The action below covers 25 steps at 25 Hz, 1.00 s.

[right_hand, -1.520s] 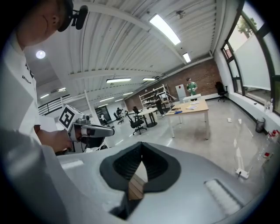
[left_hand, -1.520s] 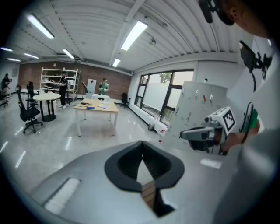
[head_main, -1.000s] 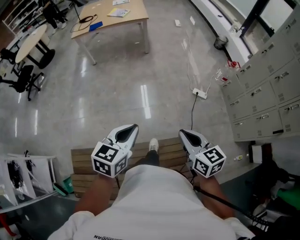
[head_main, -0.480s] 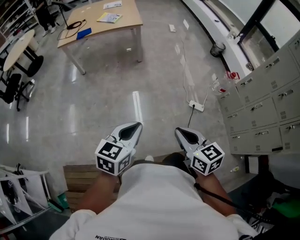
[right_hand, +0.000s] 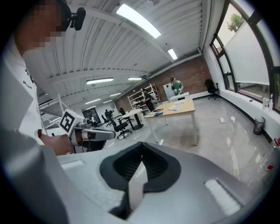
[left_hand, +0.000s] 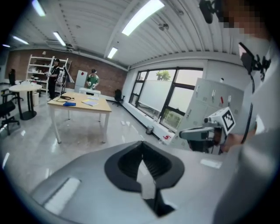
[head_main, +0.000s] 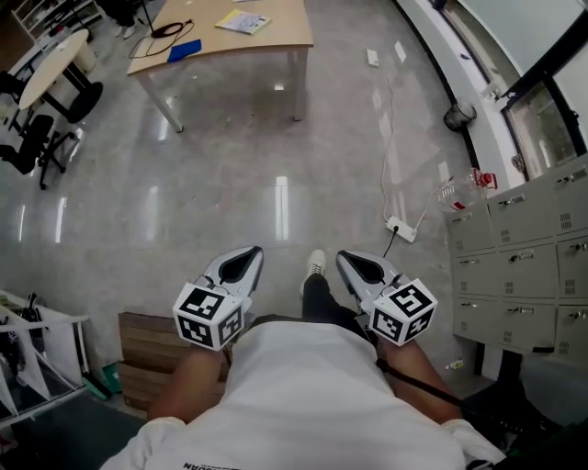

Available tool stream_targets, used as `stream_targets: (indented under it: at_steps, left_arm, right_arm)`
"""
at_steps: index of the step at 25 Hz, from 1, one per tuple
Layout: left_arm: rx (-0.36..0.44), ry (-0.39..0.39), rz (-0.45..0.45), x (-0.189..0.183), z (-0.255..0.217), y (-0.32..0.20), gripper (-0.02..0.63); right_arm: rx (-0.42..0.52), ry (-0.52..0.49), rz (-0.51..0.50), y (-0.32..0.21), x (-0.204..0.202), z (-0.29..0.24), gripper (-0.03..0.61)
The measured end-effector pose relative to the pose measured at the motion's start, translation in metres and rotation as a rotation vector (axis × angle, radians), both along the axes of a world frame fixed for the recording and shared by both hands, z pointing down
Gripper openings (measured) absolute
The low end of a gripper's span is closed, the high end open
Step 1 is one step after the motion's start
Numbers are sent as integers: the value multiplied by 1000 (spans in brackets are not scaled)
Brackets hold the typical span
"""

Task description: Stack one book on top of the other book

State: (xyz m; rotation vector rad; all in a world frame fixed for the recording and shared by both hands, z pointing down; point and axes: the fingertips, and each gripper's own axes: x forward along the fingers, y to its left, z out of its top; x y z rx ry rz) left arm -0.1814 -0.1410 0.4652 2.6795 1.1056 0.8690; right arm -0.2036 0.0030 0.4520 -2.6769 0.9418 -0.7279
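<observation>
Glossy grey floor (head_main: 230, 202), wooden tabletop (head_main: 276, 23) far off, grey lockers (head_main: 537, 248) at right, white power strip (head_main: 401, 229) beside them, black chairs (head_main: 32, 147) left.

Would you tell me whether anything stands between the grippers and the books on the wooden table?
Nothing visible does. Only bare floor lies between the shut, empty left gripper and right gripper and the wooden table carrying the light book and blue book. The power strip lies off to the right.

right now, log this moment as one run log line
left gripper: shut, empty | right gripper: shut, empty | both over floor, well short of wooden table | stacking: not started
</observation>
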Motion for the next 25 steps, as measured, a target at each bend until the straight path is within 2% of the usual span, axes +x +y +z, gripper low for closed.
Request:
stream_targets:
  at_steps: [4,7,11,14,17,21,25]
  left_arm:
    - [39,55,-32,59,25,16,6]
    - [39,71,-70,120,44,39,6]
    - [4,118,-35,177,21,90,6]
    - [37,166,-2,203,3,110,6]
    - [71,122,2,226,22,117,6]
    - [43,25,0,268,52,131,6]
    - [53,18,49,325,68,159,6]
  right_arm:
    - [11,55,-46,17,62,26,2]
    - [-43,118,-78,34,124,43,2]
    - [-26,133,-88,66,181,37,2]
    - [-19,130,-70,88,208,29,2]
    - [-5,126,-31,108,230,35,2]
    - [3,58,21,128,261,64,2]
    - [-21,14,44,151,309,79,2]
